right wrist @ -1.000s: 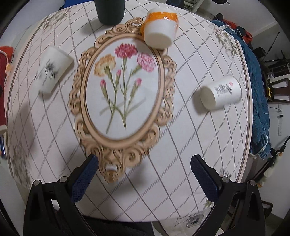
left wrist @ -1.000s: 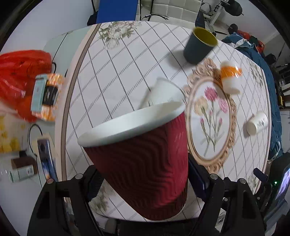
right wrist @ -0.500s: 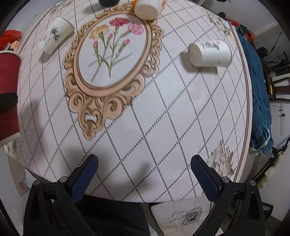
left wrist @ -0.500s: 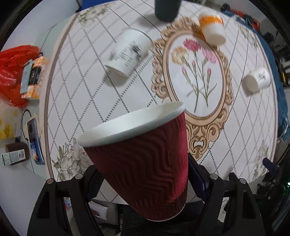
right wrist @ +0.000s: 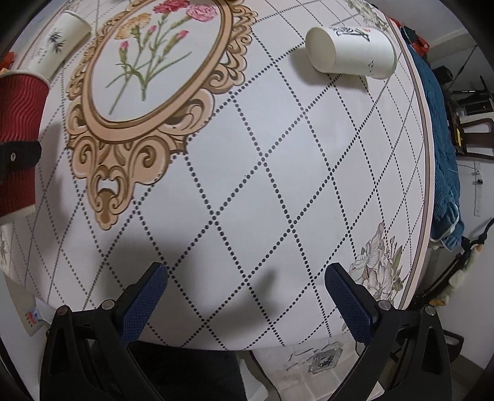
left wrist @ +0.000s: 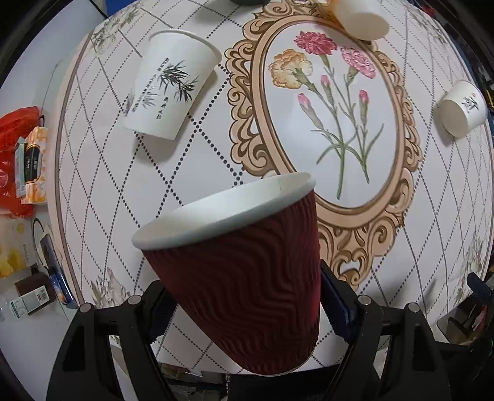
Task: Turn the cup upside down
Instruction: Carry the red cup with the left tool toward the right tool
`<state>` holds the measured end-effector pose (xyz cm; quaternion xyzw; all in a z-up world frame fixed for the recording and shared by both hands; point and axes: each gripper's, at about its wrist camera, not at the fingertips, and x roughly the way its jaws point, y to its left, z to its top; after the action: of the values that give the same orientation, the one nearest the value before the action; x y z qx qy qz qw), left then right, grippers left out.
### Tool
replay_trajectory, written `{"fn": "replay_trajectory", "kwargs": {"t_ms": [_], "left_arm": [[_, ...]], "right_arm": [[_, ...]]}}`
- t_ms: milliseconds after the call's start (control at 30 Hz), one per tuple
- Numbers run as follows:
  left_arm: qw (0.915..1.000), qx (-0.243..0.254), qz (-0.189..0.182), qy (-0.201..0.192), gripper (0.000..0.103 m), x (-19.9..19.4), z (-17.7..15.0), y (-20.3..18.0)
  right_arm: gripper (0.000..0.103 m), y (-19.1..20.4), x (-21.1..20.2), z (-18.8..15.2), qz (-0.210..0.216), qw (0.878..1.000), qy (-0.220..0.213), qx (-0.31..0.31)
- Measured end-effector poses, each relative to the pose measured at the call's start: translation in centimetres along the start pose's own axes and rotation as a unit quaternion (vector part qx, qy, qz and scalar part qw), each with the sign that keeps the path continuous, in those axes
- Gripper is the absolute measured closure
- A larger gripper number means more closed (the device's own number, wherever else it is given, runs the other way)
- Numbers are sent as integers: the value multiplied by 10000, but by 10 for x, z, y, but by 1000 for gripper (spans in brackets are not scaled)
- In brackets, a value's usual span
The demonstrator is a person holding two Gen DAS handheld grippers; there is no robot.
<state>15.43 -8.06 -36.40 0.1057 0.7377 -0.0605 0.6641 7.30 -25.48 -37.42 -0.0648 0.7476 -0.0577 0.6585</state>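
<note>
My left gripper (left wrist: 244,302) is shut on a dark red ribbed paper cup (left wrist: 244,277) with a white rim. It holds the cup in the air above the near part of the round table (left wrist: 200,148), rim pointing away from me toward the table top. The same cup shows at the left edge of the right wrist view (right wrist: 18,135), clamped by a black finger. My right gripper (right wrist: 245,296) is open and empty, low over the near right part of the table.
A white bamboo-print cup (left wrist: 169,89) lies on its side at far left. Another white cup (right wrist: 352,52) lies on its side at far right. An orange-banded cup (left wrist: 358,18) lies beyond the flower medallion (left wrist: 330,117). Boxes and a red bag (left wrist: 21,160) lie left of the table.
Both grippers have pulled back toward the near table edge and tilted down. The red cup stays held in my left gripper. The right gripper stays open.
</note>
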Motion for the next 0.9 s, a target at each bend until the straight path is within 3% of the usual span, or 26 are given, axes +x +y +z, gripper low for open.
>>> {"fn": "replay_trajectory", "kwargs": {"t_ms": [900], "left_arm": [[9980,-431,174,423,20,38,10,11]], "right_arm": [[0,-7,9,22,9,9999,104,76]]}}
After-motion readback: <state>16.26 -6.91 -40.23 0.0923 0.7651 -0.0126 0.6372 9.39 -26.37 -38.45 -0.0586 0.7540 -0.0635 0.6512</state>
